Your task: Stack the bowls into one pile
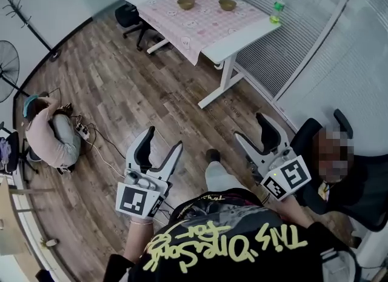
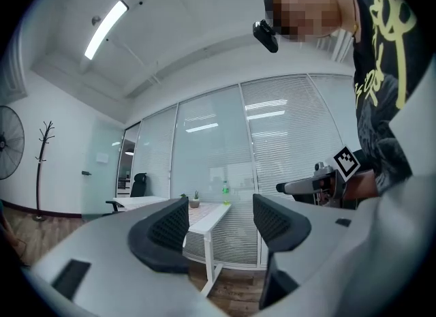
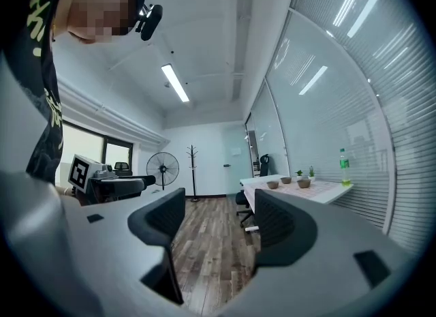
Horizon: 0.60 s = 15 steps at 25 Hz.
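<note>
We hold left claw (image 1: 163,139) and right claw (image 1: 249,127) open, empty; three bowls (image 1: 186,3) stand apart near the desk's (image 1: 242,37) far edge.

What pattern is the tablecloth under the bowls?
Tablecloth: pink with small pale motifs; clearest in head view.

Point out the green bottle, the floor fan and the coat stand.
Green bottle (image 1: 277,9): head view, on its body.
Floor fan (image 1: 7,68): head view, on its round cage.
Coat stand (image 1: 33,28): head view, midway along its pole.
</note>
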### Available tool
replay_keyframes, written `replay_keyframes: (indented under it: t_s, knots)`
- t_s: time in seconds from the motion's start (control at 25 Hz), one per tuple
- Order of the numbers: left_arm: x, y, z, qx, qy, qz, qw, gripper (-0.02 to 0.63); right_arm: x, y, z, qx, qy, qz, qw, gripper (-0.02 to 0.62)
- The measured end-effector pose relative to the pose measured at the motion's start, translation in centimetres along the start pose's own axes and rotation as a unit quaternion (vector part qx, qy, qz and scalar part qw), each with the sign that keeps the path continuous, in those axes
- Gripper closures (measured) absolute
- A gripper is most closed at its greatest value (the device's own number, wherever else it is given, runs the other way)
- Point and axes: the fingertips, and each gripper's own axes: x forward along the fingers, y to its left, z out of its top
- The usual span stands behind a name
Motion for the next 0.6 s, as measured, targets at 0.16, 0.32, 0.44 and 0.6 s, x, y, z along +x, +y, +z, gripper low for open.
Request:
replay_keyframes:
  t_s: [0.16,0.32,0.44,0.6]
  knots:
    - [4.2,1.9,-0.2,0.006,-0.004,0.002,1.0,0.311,3.4,-3.2,0.2,-0.006,-0.004,0.007,1.0,0.295]
    - [9.0,4.1,-0.5,0.0,-0.001,0.005,1.0,0.311,7.0,-7.0,0.1,-0.009,-0.001,0.012,1.0,0.295]
    - [12.5,5.4,-0.3,0.0,0.004,0.001,1.0,0.311,9.6,-9.6,0.5,-0.006,-0.001,0.013,1.0,0.295]
    - [17.2,7.3,-0.1,0.0,-0.002,0.0,1.0,0.311,12.9,-13.2,1.0,-0.018,-0.002,0.018,1.0,0.295]
